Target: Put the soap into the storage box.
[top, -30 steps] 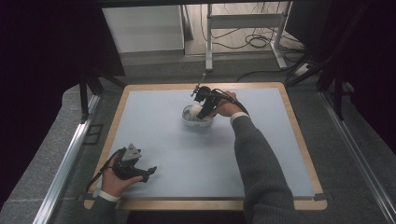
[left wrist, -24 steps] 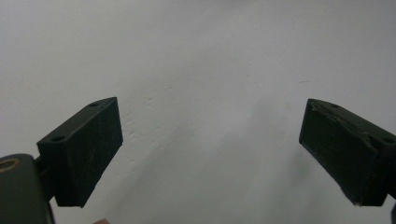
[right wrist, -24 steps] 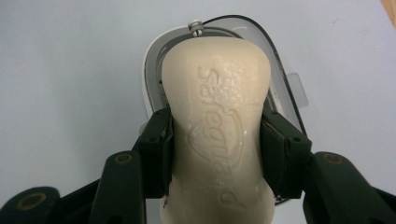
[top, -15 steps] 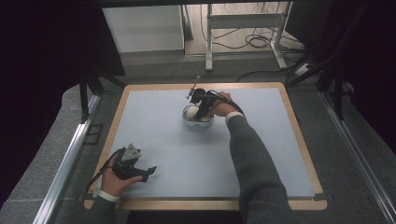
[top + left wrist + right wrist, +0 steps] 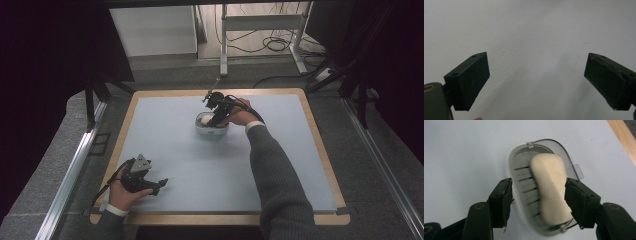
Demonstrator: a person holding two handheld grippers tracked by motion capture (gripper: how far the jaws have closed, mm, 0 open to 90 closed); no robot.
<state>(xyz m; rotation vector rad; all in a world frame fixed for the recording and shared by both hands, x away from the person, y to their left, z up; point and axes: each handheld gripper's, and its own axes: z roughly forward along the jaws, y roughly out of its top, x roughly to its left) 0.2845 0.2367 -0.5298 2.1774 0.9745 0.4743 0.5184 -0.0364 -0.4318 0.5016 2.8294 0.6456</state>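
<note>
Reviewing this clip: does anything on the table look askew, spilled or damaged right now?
Only the soap bar looks slightly off: it lies to one side of the soap dish, against its clear lid, leaving the slatted floor bare on the other. The right gripper is open above it. Nothing looks spilled or broken.

A wooden-edged table (image 5: 320,150) carries a pale blue mat (image 5: 200,160) covering nearly its whole top. A white soap dish (image 5: 211,128) sits on the mat toward twelve o'clock from the centre, a cream soap bar (image 5: 551,187) inside.
</note>
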